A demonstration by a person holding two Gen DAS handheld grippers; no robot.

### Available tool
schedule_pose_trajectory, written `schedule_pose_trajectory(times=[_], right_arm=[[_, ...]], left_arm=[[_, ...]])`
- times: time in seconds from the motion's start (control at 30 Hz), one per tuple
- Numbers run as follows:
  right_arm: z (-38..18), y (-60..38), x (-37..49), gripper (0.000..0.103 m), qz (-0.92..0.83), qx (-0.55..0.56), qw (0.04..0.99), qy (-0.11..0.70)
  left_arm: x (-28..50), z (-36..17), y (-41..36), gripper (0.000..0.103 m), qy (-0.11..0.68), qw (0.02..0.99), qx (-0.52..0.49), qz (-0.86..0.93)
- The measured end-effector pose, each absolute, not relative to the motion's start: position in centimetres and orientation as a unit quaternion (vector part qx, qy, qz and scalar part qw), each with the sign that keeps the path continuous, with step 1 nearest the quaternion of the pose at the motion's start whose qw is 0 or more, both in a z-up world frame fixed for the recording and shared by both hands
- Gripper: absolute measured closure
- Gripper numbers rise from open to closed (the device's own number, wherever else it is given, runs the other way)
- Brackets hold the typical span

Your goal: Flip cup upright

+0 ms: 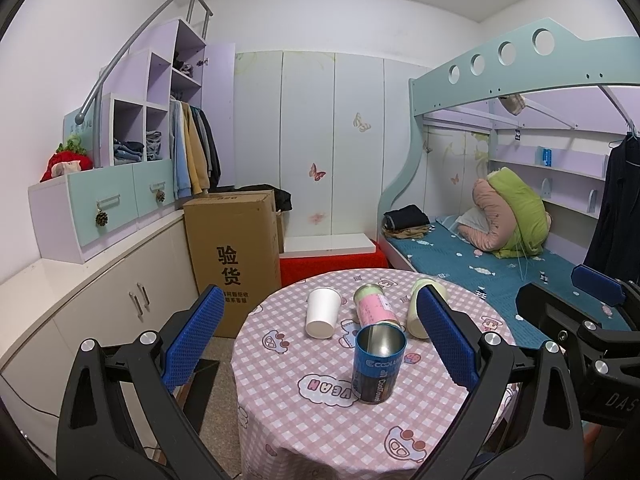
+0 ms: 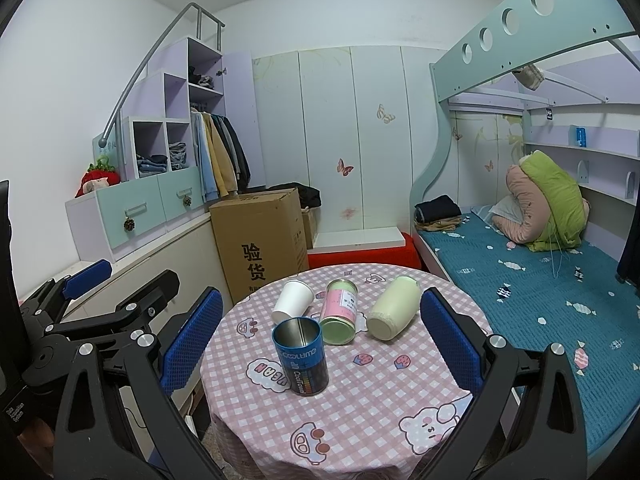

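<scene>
**Blue tin upright, three cups on their sides on the round table**

The blue tin cup (image 1: 379, 362) stands upright with its open mouth up, near the middle of the round table (image 1: 320, 432), which is covered in a pink checked cloth with cartoon prints. Just behind it lie three more cups in a row, all on their sides: a white paper cup (image 1: 322, 312) to the left, a pink-and-green canister (image 1: 375, 305) in the middle with its near end just beside the blue tin's rim, and a cream cup (image 2: 394, 307) to the right.

The left gripper (image 1: 320, 340) hangs over the near side of the table with its blue-padded fingers spread wide, holding nothing; the blue tin sits between them in its own view, untouched. The right gripper (image 2: 320, 340) is likewise spread wide and empty, with all four cups framed between its fingers.

Beyond the table stand a tall cardboard box (image 1: 232, 256), a purple and mint shelf unit (image 1: 132, 128) with hanging clothes, and a bunk bed (image 2: 520, 280) with a teal sheet.
</scene>
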State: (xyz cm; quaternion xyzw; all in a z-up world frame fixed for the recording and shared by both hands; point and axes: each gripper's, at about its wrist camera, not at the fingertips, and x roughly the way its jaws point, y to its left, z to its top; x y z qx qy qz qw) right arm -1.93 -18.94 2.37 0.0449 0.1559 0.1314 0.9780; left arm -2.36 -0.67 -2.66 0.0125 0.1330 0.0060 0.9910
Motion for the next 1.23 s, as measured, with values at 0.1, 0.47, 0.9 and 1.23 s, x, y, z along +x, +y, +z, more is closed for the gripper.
schedule_pose_trajectory(times=[0.1, 0.47, 0.9, 1.23], right_arm=[[2.42, -19.03, -1.90, 0.007, 0.130, 0.044, 0.978, 0.156], [2.28, -18.76, -1.95, 0.007, 0.130, 0.046, 0.978, 0.157], [2.31, -18.89, -1.90, 0.007, 0.130, 0.046, 0.978, 0.158], [1.95, -18.90, -1.92, 0.007, 0.127, 0.048, 0.977, 0.163]], left_arm=[[-2.39, -2.66, -0.70, 0.006, 0.133, 0.991, 0.013, 0.007], [-2.40, -2.68, -0.73, 0.006, 0.132, 0.991, 0.013, 0.006], [-2.34, -2.62, -0.83, 0.006, 0.133, 0.991, 0.014, 0.006], [-1.92, -3.21, -1.10, 0.006, 0.142, 0.990, 0.015, 0.003]])
